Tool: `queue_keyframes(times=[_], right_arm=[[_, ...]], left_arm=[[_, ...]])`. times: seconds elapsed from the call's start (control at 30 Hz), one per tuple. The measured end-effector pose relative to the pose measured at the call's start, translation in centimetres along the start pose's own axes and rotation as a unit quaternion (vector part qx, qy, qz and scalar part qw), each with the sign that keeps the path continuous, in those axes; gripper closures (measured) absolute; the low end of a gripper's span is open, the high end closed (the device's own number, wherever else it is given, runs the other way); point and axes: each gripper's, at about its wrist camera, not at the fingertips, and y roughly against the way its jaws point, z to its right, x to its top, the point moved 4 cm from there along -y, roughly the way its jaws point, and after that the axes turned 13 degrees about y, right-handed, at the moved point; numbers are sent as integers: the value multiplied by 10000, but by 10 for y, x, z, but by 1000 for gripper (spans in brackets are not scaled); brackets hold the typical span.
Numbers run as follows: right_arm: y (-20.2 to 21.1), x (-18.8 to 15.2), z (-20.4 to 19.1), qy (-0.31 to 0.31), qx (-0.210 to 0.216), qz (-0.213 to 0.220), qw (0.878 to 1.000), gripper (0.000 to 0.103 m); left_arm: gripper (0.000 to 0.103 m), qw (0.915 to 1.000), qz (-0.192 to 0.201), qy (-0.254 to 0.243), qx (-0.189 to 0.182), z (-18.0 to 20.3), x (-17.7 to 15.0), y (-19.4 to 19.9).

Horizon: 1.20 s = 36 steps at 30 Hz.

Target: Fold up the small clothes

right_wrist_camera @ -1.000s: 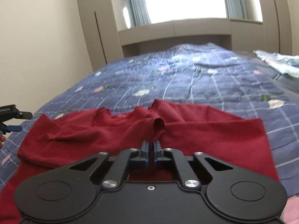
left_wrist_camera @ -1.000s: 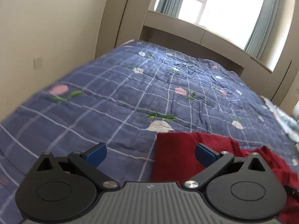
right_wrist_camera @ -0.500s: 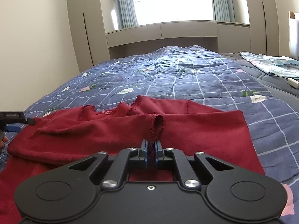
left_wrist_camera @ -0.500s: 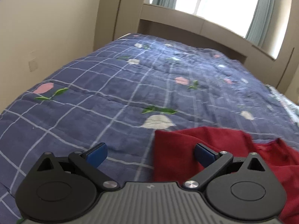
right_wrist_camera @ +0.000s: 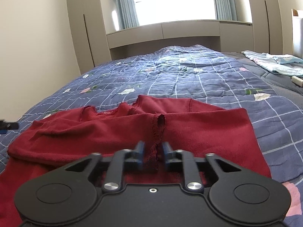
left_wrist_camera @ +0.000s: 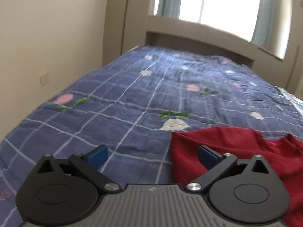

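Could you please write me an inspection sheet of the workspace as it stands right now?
Surface: bed with a blue checked quilt, flower prints, lightly wrinkled.
Job's things: red garment spread on the quilt, a sleeve folded across the body.
Clutter: pale folded cloth and a small white roll at the bed's far right.
Grippers: left gripper open, one finger over the garment's edge, nothing held. Right gripper has just been opening; sleeve cuff stands between its pads, no longer pinched.
Cables: nothing seen.
Surroundings: beige walls, wardrobes, window with curtains, wall socket.
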Motion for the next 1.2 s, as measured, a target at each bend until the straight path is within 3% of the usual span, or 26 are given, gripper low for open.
queue_keyframes(times=[0.1, 0.27, 0.37, 0.43, 0.67, 0.8, 0.87, 0.93, 1.0, 1.1, 1.2], right_arm=[[2, 1, -6, 184, -87, 42, 9998, 26], [2, 1, -12, 394, -229, 48, 9989, 13], [1, 0, -12, 404, -229, 38, 9989, 12], [0, 0, -12, 408, -231, 18, 9989, 11], [-3, -1, -15, 478, -262, -39, 9985, 9], [-5, -2, -18, 555, -329, -116, 9978, 9], [-5, -2, -19, 600, -389, -125, 9974, 8], [-5, -2, -18, 610, -504, -131, 9968, 8], [-4, -3, -17, 596, -636, -127, 9961, 8], [-3, -3, -15, 556, -737, -117, 9957, 6], [-3, -3, -13, 533, -725, -126, 9959, 5]], left_arm=[[0, 9981, 121, -583, -153, 4, -17, 32], [0, 9852, 45, -1698, -234, 20, -60, 60], [0, 9754, 85, -2200, 76, 33, -77, 55], [0, 9731, 80, -2284, 286, 41, -78, 47], [0, 9754, 490, -1915, 981, 49, -67, 42], [0, 9699, 807, -1823, 1400, 41, -66, 48], [0, 9687, 768, -1648, 1688, 35, -62, 45], [0, 9741, 449, -1281, 1807, 21, -58, 38], [6, 9726, 181, -888, 2142, 6, -53, 30], [4, 9796, 45, -189, 2002, -14, -46, 32], [4, 9815, 75, -47, 1914, -19, -47, 37]])
